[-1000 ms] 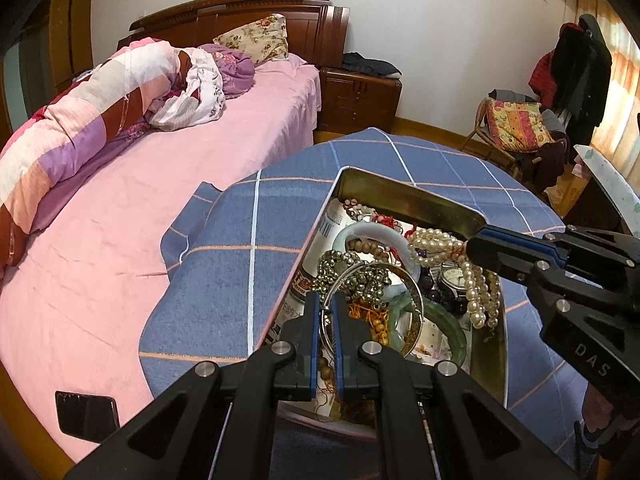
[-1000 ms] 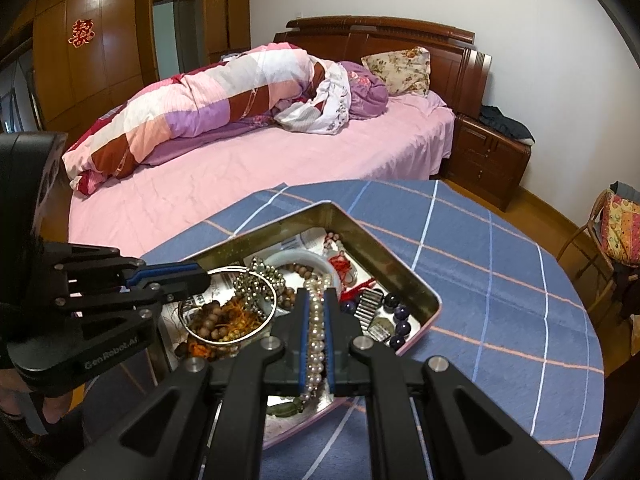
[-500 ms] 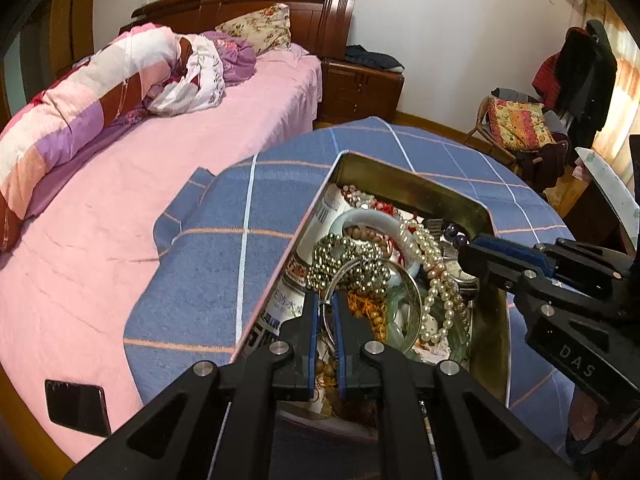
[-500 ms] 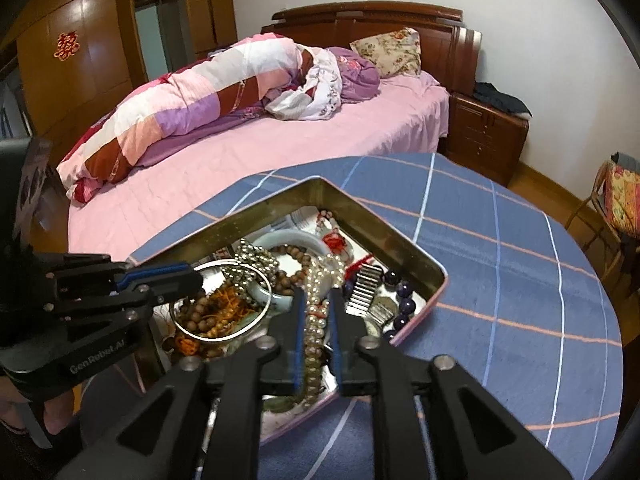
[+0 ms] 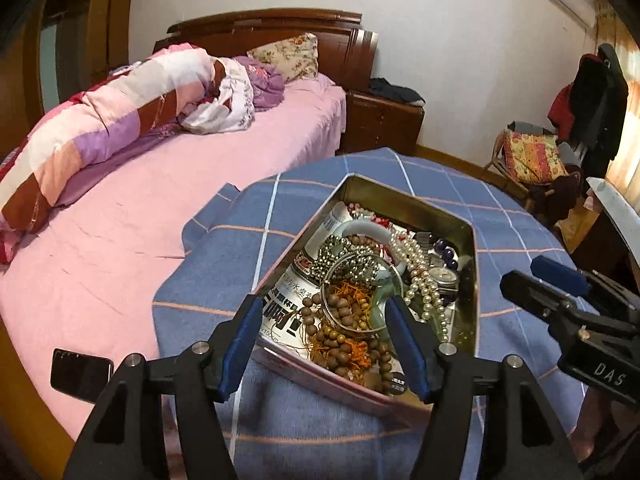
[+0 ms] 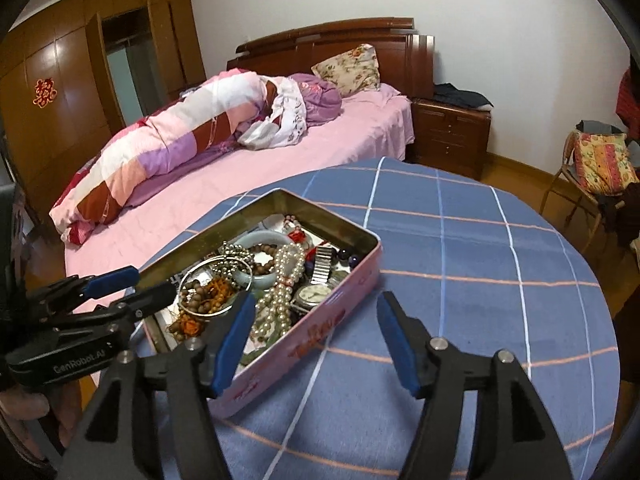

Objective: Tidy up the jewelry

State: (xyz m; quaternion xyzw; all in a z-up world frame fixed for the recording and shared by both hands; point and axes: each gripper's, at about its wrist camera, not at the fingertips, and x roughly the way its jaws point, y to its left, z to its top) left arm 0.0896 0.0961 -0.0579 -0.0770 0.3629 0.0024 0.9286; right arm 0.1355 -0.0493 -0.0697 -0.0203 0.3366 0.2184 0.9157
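Two grippers hang over a round table covered in a blue checked cloth (image 6: 460,280), both with their blue-padded jaws spread wide and nothing between them. The left gripper (image 5: 324,344) sits above the near end of a pink tin (image 6: 320,320), its fingers straddling a silver bangle (image 5: 352,300) and a heap of brown wooden beads (image 5: 344,344). In the right wrist view, the right gripper (image 6: 316,340) hovers at the tin's long side, with its left finger over the rim and its right finger over bare cloth.

Inside the tin, a pearl necklace (image 6: 280,292) lies stretched toward 12 o'clock, a wristwatch (image 6: 316,292) touches it at 3 o'clock, and a pale jade bangle (image 6: 260,240) rests farther in.

Beyond the table, a pink bed (image 6: 280,160) carries a rolled striped quilt (image 6: 180,148) at 10 o'clock. A dark phone (image 5: 81,369) lies on the sheet at 9 o'clock in the left wrist view. A nightstand (image 6: 450,132) stands at 1 o'clock.
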